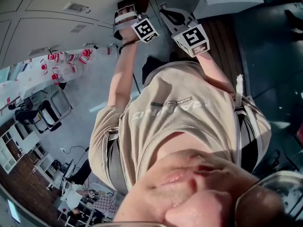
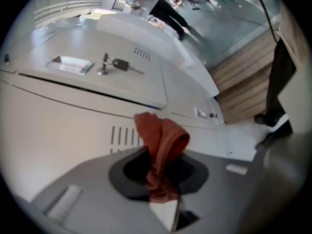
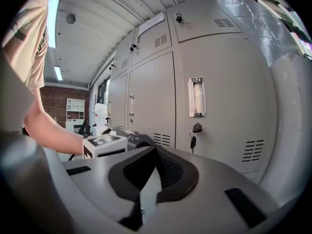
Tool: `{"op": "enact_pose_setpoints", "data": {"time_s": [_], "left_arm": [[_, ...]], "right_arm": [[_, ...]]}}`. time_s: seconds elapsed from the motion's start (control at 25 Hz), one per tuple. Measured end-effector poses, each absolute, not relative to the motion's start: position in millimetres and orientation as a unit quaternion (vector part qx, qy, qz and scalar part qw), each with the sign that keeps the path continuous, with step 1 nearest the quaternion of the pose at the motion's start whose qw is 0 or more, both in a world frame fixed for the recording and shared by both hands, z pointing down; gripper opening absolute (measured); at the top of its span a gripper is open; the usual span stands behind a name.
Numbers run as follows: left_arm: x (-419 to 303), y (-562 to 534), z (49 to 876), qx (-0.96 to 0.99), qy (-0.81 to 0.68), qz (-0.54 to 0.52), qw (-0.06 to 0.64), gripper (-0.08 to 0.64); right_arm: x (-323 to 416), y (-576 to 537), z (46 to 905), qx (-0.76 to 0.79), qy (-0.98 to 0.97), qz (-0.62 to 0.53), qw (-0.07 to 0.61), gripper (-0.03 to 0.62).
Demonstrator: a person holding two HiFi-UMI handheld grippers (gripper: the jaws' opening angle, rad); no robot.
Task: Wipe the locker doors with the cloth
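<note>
A rust-red cloth [image 2: 160, 139] sticks up bunched from between the jaws of my left gripper [image 2: 158, 168], which is shut on it close in front of a grey locker door [image 2: 58, 126]. In the head view the left gripper [image 1: 129, 21] is held up against the lockers [image 1: 57, 4], with the cloth [image 1: 133, 4] showing dark red at its tip. Beside it, my right gripper [image 1: 182, 26] is raised too. In its own view the right gripper [image 3: 155, 172] is shut with nothing between its pads, facing a locker door [image 3: 219, 82] a short way off.
The locker doors carry metal handles [image 3: 196, 97], vent slots [image 3: 253, 151] and keys hanging in locks [image 3: 195, 131]; another key [image 2: 117, 65] sits in the door above the cloth. The person's beige shirt [image 1: 180, 117] fills the head view. Wooden panelling [image 2: 243, 77] flanks the lockers.
</note>
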State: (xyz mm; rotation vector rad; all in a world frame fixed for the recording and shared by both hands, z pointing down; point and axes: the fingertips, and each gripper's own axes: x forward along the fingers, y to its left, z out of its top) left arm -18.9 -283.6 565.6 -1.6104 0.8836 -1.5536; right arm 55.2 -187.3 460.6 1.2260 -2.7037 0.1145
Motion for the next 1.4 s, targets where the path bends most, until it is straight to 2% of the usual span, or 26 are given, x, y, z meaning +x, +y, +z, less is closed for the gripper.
{"op": "enact_pose_setpoints", "data": {"time_s": [0.16,0.48,0.8,1.12,1.4], "left_arm": [[-19.0,-263.2,492.3,-0.652,0.377,-0.564,0.338,0.080],[-47.3,-244.7,311.4,-0.591,0.452,-0.514,0.427,0.080],[-80.2,-247.4,215.0,-0.524,0.515,-0.492,0.466,0.080],[-85.9,-272.1,176.4,-0.497,0.542,-0.471,0.487,0.080],[-77.3,-284.6,208.6,-0.495,0.535,-0.472,0.496,0.080]], "right_arm": [[58.1,-189.2,460.7,0.415,-0.905,0.043,0.078,0.015],[32.3,-196.4,462.7,0.389,-0.918,0.044,0.061,0.015],[10.6,-196.8,463.0,0.367,-0.927,0.046,0.058,0.015],[20.3,-204.7,467.3,0.381,-0.922,0.049,0.059,0.015],[31.4,-212.4,470.1,0.393,-0.915,0.058,0.063,0.015]]}}
